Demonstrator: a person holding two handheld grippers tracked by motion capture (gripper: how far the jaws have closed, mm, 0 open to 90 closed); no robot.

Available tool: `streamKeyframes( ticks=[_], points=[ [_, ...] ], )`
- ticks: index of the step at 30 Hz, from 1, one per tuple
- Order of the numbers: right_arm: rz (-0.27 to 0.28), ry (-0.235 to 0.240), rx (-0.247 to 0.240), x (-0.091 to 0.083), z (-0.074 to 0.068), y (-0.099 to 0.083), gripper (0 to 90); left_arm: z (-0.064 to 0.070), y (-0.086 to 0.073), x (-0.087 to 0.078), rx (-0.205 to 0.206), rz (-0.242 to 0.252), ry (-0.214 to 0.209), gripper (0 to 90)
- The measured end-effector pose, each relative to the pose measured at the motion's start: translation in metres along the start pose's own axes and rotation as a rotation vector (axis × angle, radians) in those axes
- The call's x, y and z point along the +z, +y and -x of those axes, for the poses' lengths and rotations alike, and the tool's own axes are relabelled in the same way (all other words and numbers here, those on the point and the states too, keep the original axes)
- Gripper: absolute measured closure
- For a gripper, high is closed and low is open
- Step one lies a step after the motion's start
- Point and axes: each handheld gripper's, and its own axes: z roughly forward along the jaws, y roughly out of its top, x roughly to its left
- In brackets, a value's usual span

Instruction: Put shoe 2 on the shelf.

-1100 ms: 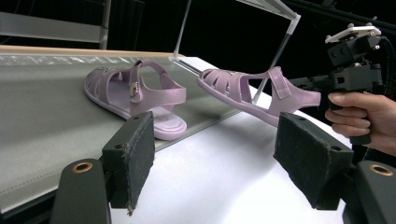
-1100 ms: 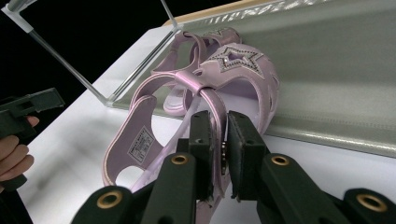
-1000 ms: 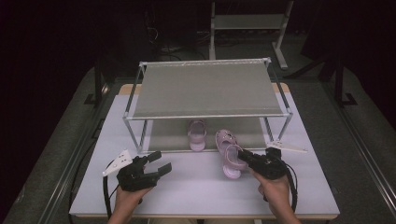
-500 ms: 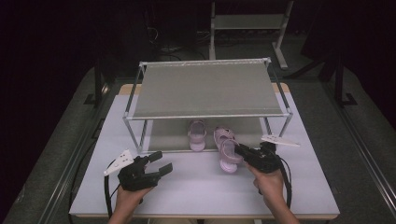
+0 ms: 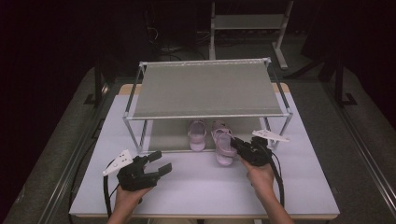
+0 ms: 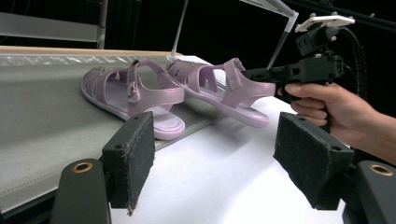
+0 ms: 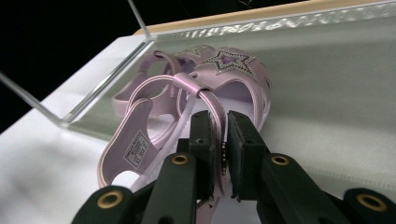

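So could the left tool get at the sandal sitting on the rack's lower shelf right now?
Probably yes: the left tool is open, the sandal lies near the lower shelf's front edge, and bare table lies between.

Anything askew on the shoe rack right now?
The right sandal sits askew: its heel hangs off the rack's lower shelf over the table, strap pinched by the right gripper. The left sandal lies farther in on the shelf. No damage visible.

white table (image 5: 196, 186) | second metal rack (image 5: 247, 21) behind, on dark floor
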Motion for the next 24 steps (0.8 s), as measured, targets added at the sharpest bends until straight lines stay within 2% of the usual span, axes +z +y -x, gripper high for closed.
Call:
streamKeyframes(
  ticks=[5, 9, 12, 19, 24],
  points=[
    [0.013, -0.035, -0.012, 0.007, 0.003, 0.001, 80.2, 0.0, 0.0, 0.0, 0.002, -0.002, 0.0, 28.6],
    [0.025, -0.041, 0.003, 0.013, 0.004, 0.003, 80.3, -0.001, 0.0, 0.001, 0.001, -0.002, -0.001, 28.6],
    [0.028, -0.051, -0.004, 0.019, 0.005, 0.004, 80.3, 0.0, 0.0, 0.002, 0.005, -0.006, -0.004, 28.6],
    [0.054, -0.049, 0.009, 0.03, 0.002, 0.014, 80.5, 0.001, 0.0, 0.003, 0.009, -0.009, -0.009, 28.6],
    [0.052, -0.071, 0.022, 0.038, 0.003, 0.017, 80.4, 0.001, 0.001, 0.002, 0.008, -0.001, -0.008, 28.6]
  ],
)
